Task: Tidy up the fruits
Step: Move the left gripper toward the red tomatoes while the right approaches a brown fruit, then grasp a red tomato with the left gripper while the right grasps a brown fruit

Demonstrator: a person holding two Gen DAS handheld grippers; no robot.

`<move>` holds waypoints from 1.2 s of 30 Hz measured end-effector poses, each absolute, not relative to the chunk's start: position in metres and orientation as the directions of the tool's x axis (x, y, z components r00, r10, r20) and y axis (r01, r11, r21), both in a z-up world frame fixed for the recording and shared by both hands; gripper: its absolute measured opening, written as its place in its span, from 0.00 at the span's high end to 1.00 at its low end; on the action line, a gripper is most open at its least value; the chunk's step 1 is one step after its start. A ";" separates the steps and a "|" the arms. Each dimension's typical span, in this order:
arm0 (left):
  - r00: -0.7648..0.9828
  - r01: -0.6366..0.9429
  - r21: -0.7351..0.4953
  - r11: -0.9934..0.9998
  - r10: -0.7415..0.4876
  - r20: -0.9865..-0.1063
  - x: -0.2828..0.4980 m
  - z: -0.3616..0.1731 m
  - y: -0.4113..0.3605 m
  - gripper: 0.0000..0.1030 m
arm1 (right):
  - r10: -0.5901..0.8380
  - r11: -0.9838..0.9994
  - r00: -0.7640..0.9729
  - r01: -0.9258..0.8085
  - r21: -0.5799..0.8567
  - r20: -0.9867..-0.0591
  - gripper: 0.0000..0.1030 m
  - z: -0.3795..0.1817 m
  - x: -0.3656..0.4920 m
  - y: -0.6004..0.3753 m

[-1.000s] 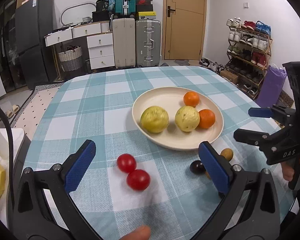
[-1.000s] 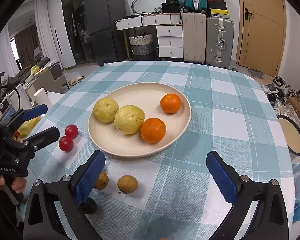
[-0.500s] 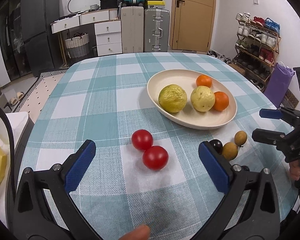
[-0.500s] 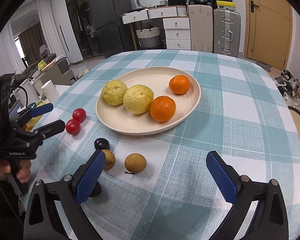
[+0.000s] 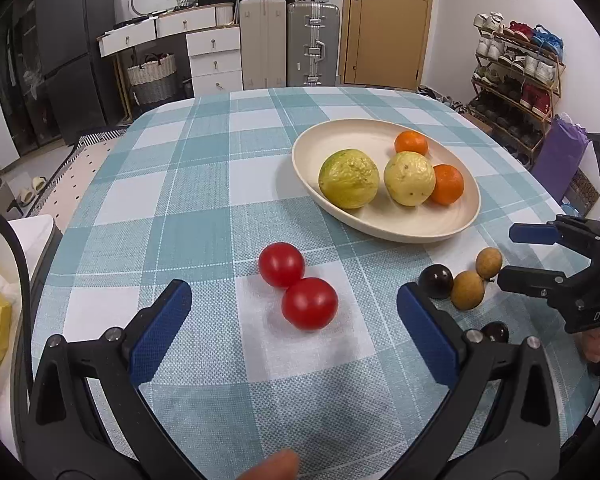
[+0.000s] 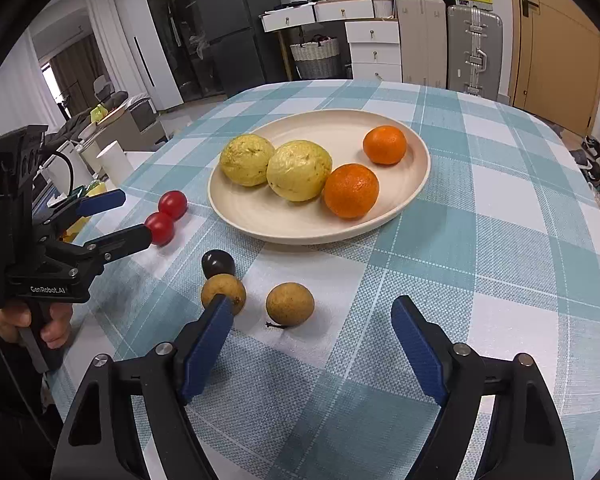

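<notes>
A cream plate (image 5: 384, 229) (image 6: 284, 224) holds two yellow-green fruits (image 5: 349, 178) and two oranges (image 6: 351, 191). Two red tomatoes (image 5: 309, 303) (image 6: 160, 229) lie touching on the checked cloth. The nearer tomato sits between the fingers of my open left gripper (image 5: 293, 286) (image 6: 134, 216), untouched. Right of the tomatoes lie two brown longans (image 6: 290, 304) (image 5: 467, 290) and a dark round fruit (image 6: 218, 263) (image 5: 435, 281). My right gripper (image 6: 312, 301) (image 5: 508, 254) is closing its jaws around the right-hand longan, and the pads stand clear of it.
A second dark fruit (image 5: 496, 332) lies near the table's front edge. Suitcases (image 5: 312, 44), white drawers (image 5: 214, 60), a door and a shoe rack (image 5: 516, 80) stand beyond the table. A white cup (image 6: 114, 162) stands off the table's left side.
Both grippers have sunk toward the table and come closer to the loose fruit. The right gripper's jaws have narrowed around a longan. The left jaws keep their width.
</notes>
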State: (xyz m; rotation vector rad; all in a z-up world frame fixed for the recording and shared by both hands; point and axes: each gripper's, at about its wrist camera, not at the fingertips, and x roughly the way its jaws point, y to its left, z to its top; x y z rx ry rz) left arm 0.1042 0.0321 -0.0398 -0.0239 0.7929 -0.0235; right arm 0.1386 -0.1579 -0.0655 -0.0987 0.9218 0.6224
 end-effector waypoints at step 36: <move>0.630 0.043 -0.089 0.995 -0.096 -0.771 0.118 -0.060 0.036 0.49 | 0.480 0.803 0.416 -0.564 0.196 -0.772 0.55 -0.072 0.144 -0.152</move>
